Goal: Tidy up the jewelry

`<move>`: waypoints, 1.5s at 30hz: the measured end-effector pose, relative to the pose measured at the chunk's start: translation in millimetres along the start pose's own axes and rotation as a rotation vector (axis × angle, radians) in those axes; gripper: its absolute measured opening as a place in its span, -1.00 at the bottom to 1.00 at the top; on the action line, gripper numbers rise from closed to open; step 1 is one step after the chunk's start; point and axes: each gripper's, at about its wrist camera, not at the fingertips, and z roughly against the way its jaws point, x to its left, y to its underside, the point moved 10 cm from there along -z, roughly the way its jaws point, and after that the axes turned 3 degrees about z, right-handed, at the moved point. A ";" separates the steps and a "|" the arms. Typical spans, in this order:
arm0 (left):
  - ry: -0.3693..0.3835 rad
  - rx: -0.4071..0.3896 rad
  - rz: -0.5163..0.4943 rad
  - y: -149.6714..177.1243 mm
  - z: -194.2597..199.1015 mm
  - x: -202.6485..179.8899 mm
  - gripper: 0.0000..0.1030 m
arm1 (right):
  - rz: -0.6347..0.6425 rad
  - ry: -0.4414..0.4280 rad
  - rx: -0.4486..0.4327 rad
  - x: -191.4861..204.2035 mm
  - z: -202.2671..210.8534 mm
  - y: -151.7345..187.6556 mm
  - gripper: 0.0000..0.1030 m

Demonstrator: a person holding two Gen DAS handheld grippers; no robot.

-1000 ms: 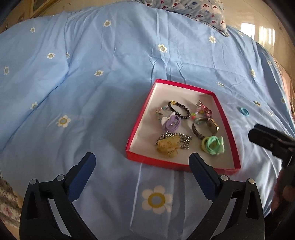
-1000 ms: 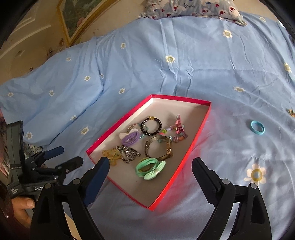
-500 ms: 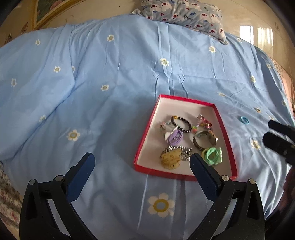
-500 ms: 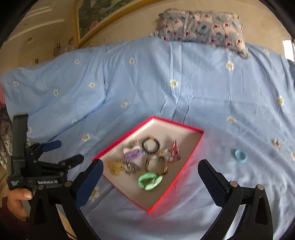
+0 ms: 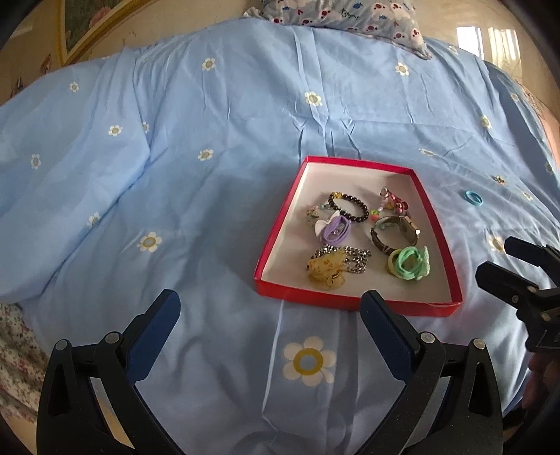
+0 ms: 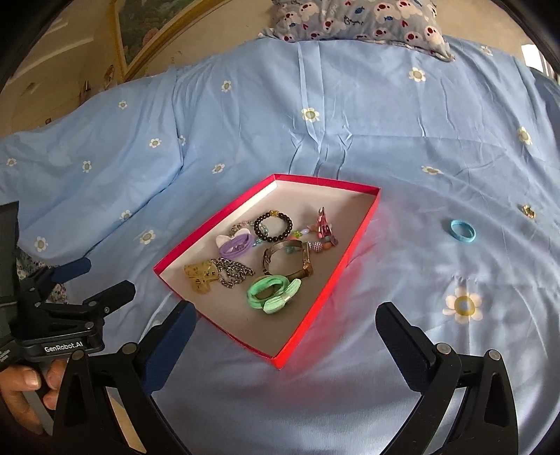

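A shallow red box [image 5: 276, 227] [image 6: 360, 234] lies on the blue flowered bedspread with several pieces of jewelry inside: a dark bead bracelet [image 5: 349, 207] [image 6: 273, 224], a purple hair tie [image 5: 335, 228], a metal bangle [image 6: 288, 262], a chain with an amber pendant [image 5: 329, 266] and a green hair tie [image 5: 407, 263] [image 6: 273, 294]. A small blue ring [image 5: 471, 198] [image 6: 462, 230] and a tiny gold piece [image 6: 527, 210] rest on the cover to the right of the box. My left gripper [image 5: 269, 311] stands open before the box's near edge, nothing between its fingers. My right gripper [image 6: 285, 320] is open over the box's near right corner.
A patterned pillow [image 6: 357, 21] lies at the head of the bed, under a framed picture [image 6: 147, 38] on the wall. A hand [image 6: 24, 385] holds the left gripper's handle at the bed's left side. The bedspread [image 5: 210, 210] spreads wide around the box.
Both grippers have pulled back and tilted up, so the box sits lower and farther in view and the pillow now shows. Both jaws stay apart, the right ones slightly wider.
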 end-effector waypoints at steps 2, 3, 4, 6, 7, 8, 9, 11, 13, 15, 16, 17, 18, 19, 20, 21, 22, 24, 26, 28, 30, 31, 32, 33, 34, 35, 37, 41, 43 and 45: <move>-0.003 -0.021 -0.002 -3.2 6.1 -0.3 1.00 | 0.012 0.006 -0.014 1.9 3.8 -1.5 1.00; -0.004 -0.027 -0.003 -4.2 8.2 -1.1 1.00 | 0.015 0.007 -0.021 2.6 5.5 -2.5 1.00; -0.004 -0.036 -0.006 -5.4 11.4 -1.9 1.00 | 0.018 0.007 -0.030 3.2 7.4 -3.5 1.00; -0.006 -0.049 -0.009 -7.0 15.1 -2.9 1.00 | 0.026 0.010 -0.044 4.8 11.6 -5.2 1.00; -0.006 -0.054 -0.011 -7.8 16.1 -3.2 1.00 | 0.027 0.011 -0.045 5.2 11.9 -5.6 1.00; -0.006 -0.057 -0.010 -8.0 17.3 -3.6 1.00 | 0.029 0.012 -0.045 5.8 12.5 -5.4 1.00; -0.004 -0.057 -0.011 -7.9 17.7 -3.8 1.00 | 0.028 0.011 -0.044 6.1 12.3 -5.6 1.00; 0.000 -0.054 -0.010 -6.8 17.9 -4.2 1.00 | 0.025 0.007 -0.039 6.8 11.9 -4.9 1.00; 0.004 -0.050 -0.008 -5.6 17.7 -4.4 1.00 | 0.025 0.007 -0.037 7.8 12.0 -4.3 1.00; 0.008 -0.045 -0.001 -4.8 17.1 -3.9 1.00 | 0.029 0.006 -0.036 9.3 12.4 -4.2 1.00; 0.011 -0.042 0.001 -4.3 16.7 -3.8 1.00 | 0.032 0.005 -0.034 10.3 12.4 -4.1 1.00; 0.011 -0.041 0.003 -3.8 16.5 -3.7 1.00 | 0.034 0.004 -0.033 11.3 12.3 -3.9 1.00; 0.011 -0.040 0.004 -3.6 16.4 -3.5 1.00 | 0.036 0.003 -0.032 12.2 12.3 -3.6 1.00; 0.012 -0.040 0.004 -3.1 16.5 -3.8 1.00 | 0.037 0.002 -0.031 13.0 12.1 -3.4 1.00; 0.012 -0.039 0.004 -2.9 16.2 -3.6 1.00 | 0.037 0.001 -0.030 13.9 11.9 -2.8 1.00; 0.011 -0.037 0.006 -2.1 16.5 -3.5 1.00 | 0.038 -0.001 -0.028 14.7 11.5 -2.4 1.00; 0.013 -0.037 0.007 -1.8 16.4 -3.4 1.00 | 0.038 -0.003 -0.024 15.4 10.7 -1.9 1.00; 0.012 -0.036 0.008 -1.8 16.2 -3.3 1.00 | 0.038 -0.004 -0.016 16.2 8.5 -0.7 1.00; 0.012 -0.035 0.007 -1.5 15.9 -3.1 1.00 | 0.039 -0.006 -0.010 16.7 7.0 0.4 1.00; 0.012 -0.031 0.009 0.8 14.8 -3.3 1.00 | 0.040 -0.007 -0.007 17.3 6.7 1.6 1.00; 0.015 -0.027 0.010 2.6 14.5 -3.5 1.00 | 0.038 -0.008 -0.003 17.4 6.0 2.3 1.00; 0.013 -0.025 0.011 3.4 14.3 -3.4 1.00 | 0.038 -0.008 -0.002 17.5 5.9 2.6 1.00; 0.013 -0.024 0.011 3.9 13.9 -3.3 1.00 | 0.037 -0.007 -0.001 17.3 5.7 2.8 1.00; 0.014 -0.023 0.011 4.1 13.5 -3.3 1.00 | 0.037 -0.008 0.000 17.2 5.9 2.9 1.00; 0.015 -0.021 0.012 4.5 12.8 -3.2 1.00 | 0.037 -0.008 0.000 17.2 5.9 3.0 1.00; 0.015 -0.019 0.013 4.9 12.6 -3.5 1.00 | 0.036 -0.009 0.001 17.2 5.9 3.1 1.00; 0.014 -0.019 0.014 5.5 12.4 -3.4 1.00 | 0.036 -0.010 0.002 17.2 6.1 3.3 1.00; 0.016 -0.011 0.015 6.8 10.2 -3.2 1.00 | 0.036 -0.011 0.004 17.2 5.6 3.6 1.00; 0.015 -0.009 0.014 7.0 10.0 -3.3 1.00 | 0.036 -0.010 0.003 17.3 5.7 3.4 1.00; 0.018 -0.007 0.015 7.7 9.2 -3.6 1.00 | 0.037 -0.012 0.003 17.6 5.7 3.3 1.00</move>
